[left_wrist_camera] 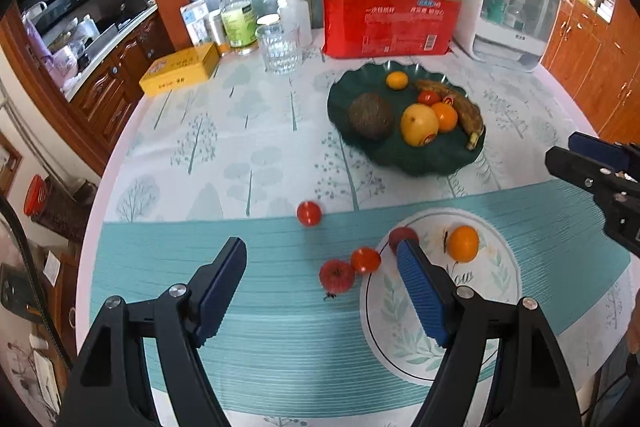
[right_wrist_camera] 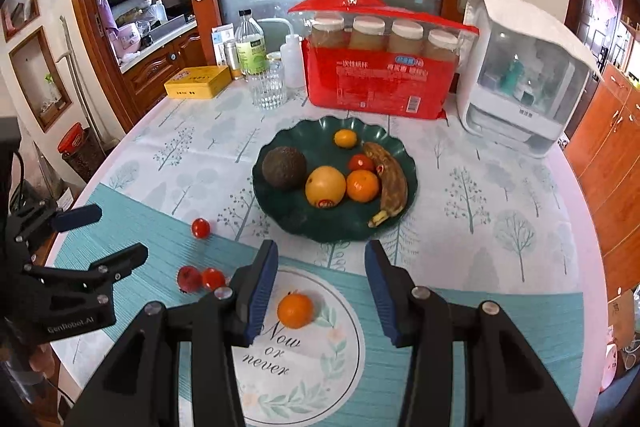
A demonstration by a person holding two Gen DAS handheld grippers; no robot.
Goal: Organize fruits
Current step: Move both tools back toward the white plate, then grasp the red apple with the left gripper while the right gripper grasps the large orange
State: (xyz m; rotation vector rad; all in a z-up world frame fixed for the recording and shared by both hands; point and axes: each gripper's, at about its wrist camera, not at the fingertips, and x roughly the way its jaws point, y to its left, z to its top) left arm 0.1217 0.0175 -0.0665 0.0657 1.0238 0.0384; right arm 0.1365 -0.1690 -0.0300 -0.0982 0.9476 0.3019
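A dark green plate (right_wrist_camera: 304, 223) (left_wrist_camera: 420, 159) holds an avocado (right_wrist_camera: 284, 167), a yellow fruit (right_wrist_camera: 325, 186), oranges, a tomato and a brown banana (right_wrist_camera: 390, 183). Loose on the teal placemat lie an orange (right_wrist_camera: 295, 310) (left_wrist_camera: 463, 243), a lone tomato (right_wrist_camera: 200, 227) (left_wrist_camera: 309, 213), and a small red apple (left_wrist_camera: 337, 275) touching another tomato (left_wrist_camera: 365, 259). My left gripper (left_wrist_camera: 322, 259) is open above the apple and tomato. My right gripper (right_wrist_camera: 322, 267) is open and empty, just above the loose orange.
At the table's back stand a red pack of jars (right_wrist_camera: 380, 67), a white appliance (right_wrist_camera: 520, 75), a glass (right_wrist_camera: 269, 89), bottles and a yellow tin (right_wrist_camera: 199, 82). Wooden cabinets stand on both sides of the table.
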